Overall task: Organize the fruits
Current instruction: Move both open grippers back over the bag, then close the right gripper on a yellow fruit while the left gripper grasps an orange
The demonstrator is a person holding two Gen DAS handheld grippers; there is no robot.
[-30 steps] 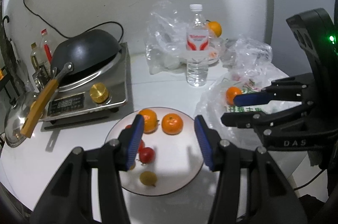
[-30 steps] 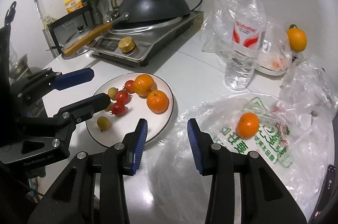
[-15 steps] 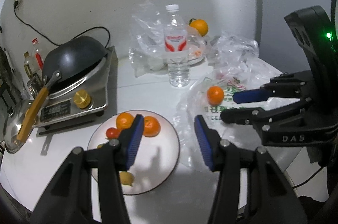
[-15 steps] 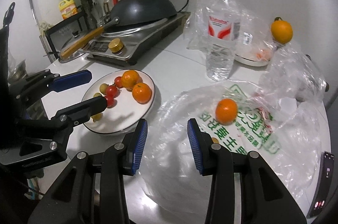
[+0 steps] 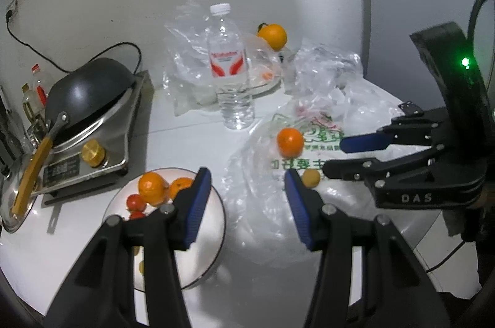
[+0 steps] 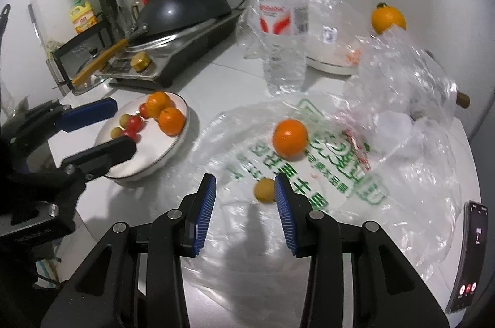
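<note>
Both grippers wide open, holding nothing. Right gripper [image 6: 244,195] over printed plastic bag [image 6: 309,170] w/ small yellow fruit [image 6: 264,189] just beside its right finger; orange [image 6: 290,138] farther back. Left gripper [image 5: 247,192] near plate [image 5: 213,223] of fruit.

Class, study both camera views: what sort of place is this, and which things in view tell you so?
Most likely a home kitchen worktop. A dark wok sits on a countertop cooker, a yellow oil bottle stands on a rack behind, and a white plate holds oranges and small tomatoes.
</note>
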